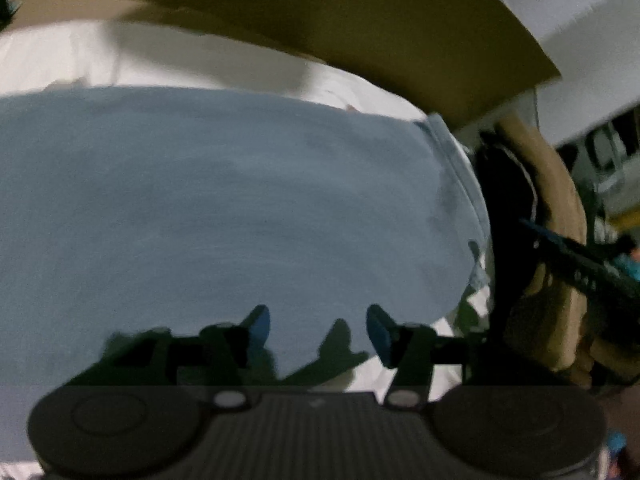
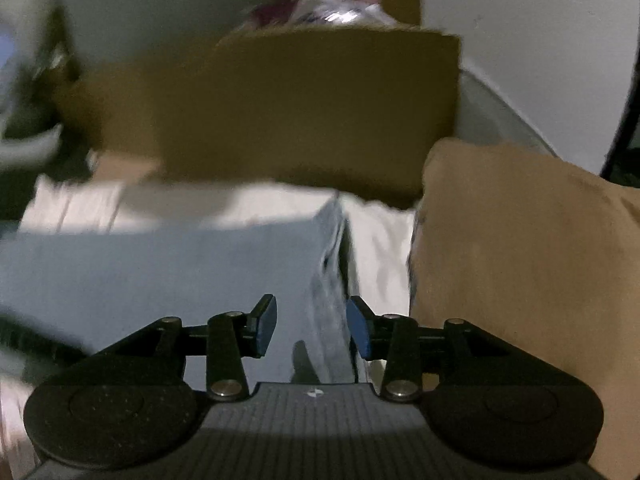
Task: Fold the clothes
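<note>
A light blue garment [image 1: 224,200] lies flat on a white sheet [image 1: 160,56], folded into a smooth panel with a hemmed edge on its right side. My left gripper [image 1: 318,330] hovers over its near edge, open, with nothing between the blue pads. In the right wrist view the same blue garment [image 2: 168,264] fills the lower left, its folded right edge running down the middle. My right gripper [image 2: 311,326] is open above that edge, and its pads press on no cloth. The other gripper shows as a dark bar [image 1: 580,264] at the right of the left wrist view.
A brown cardboard box [image 2: 304,112] stands right behind the garment, with mixed items [image 2: 320,8] in it. A tan cushion [image 2: 520,248] lies to the right of the garment. White sheet [image 2: 380,248] shows between the garment and the cushion.
</note>
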Demonstrator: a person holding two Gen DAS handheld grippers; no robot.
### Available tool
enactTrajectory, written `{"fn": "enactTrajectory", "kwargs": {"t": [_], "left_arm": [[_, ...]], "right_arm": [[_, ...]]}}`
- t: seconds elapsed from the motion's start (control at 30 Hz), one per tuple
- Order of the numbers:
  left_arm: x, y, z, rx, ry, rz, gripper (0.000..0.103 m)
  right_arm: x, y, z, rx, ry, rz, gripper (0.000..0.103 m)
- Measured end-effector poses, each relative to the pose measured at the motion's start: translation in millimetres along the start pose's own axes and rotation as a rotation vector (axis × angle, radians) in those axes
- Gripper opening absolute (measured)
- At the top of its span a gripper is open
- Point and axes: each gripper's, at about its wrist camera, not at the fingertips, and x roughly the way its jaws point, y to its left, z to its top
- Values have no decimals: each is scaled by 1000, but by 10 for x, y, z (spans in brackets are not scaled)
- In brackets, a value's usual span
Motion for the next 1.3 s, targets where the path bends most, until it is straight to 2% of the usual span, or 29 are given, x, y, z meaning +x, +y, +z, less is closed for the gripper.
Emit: {"fn": "enactTrajectory", "kwargs": {"t": [0.07, 0.17, 0.3, 0.47, 0.57, 0.7, 0.77, 0.83, 1.0, 1.17, 1.3], "left_arm": [[30, -122, 3, 74, 6, 15, 63], [70, -281, -8, 190, 30, 42, 65], [159, -431, -51, 322, 125, 30, 69], [204, -542, -141, 435, 89, 98, 69], [309, -581, -184, 496, 99, 119, 69], [383, -546, -132, 463, 135, 97, 70], [384, -531, -143, 439, 125, 90, 74], [414, -534, -164, 433, 123, 99, 74], [466, -591, -208, 492, 121, 164, 74], [501, -587, -206, 485, 112, 180, 74], [452, -540, -179, 452, 93, 160, 73]], "right_arm": [[-103, 18, -109, -15, 16, 13, 46], [-220, 50, -277, -10, 40, 35, 46], [-233, 86, -558, 51, 62, 79, 46], [-152, 120, -818, 128, 76, 122, 46], [-113, 101, -876, 172, 72, 150, 46], [-61, 71, -896, 162, 99, 196, 47], [-27, 83, -901, 167, 110, 216, 47], [32, 100, -914, 193, 124, 228, 47], [155, 143, -912, 235, 142, 250, 49], [260, 217, -877, 269, 144, 284, 49], [158, 231, -802, 266, 93, 302, 49]]}}
